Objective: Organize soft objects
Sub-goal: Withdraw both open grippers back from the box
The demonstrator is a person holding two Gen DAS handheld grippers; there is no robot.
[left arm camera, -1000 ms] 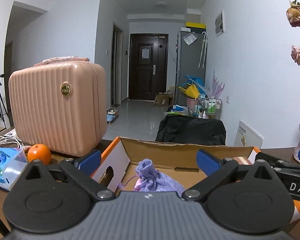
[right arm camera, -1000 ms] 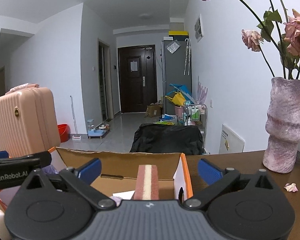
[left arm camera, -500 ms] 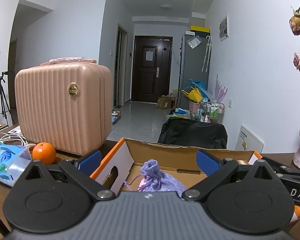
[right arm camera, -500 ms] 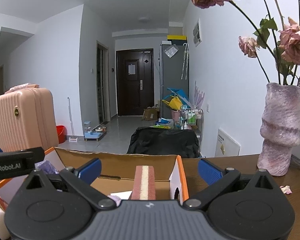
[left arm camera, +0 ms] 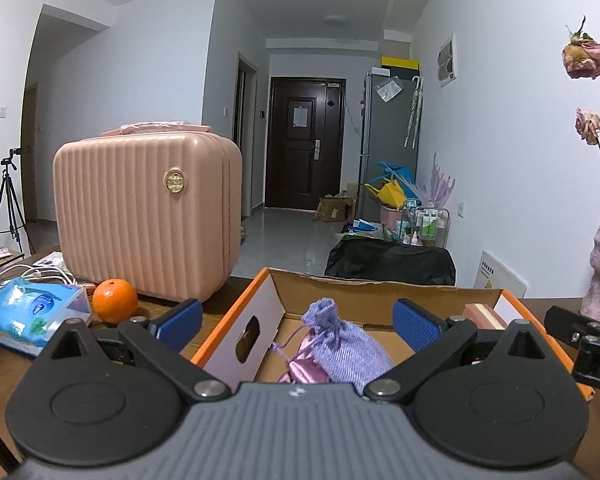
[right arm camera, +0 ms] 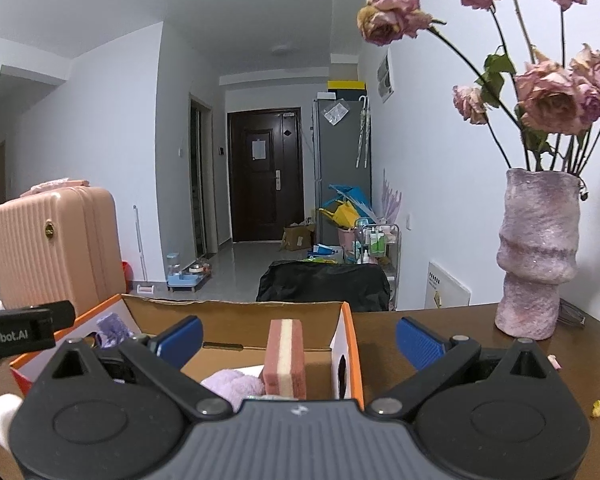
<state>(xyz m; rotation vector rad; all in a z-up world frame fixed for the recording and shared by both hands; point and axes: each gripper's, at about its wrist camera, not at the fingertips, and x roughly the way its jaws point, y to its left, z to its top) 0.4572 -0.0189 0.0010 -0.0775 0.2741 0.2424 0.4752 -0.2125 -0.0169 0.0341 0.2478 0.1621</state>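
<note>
Hallway bkgd; left gripper [right arm camera: 16,332] reads "enRobot.AI", beside box [right arm camera: 236,320].

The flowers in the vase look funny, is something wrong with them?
Yes. The roses in the pink vase are dried out and drooping, one hanging far left on a bent stem. Small fallen bits lie on the brown table nearby. The vase itself stands upright.

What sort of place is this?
Most likely a lived-in apartment: a dark front door ends a tiled hallway beside a fridge, and a vase of dried roses stands on the wooden table.
</note>
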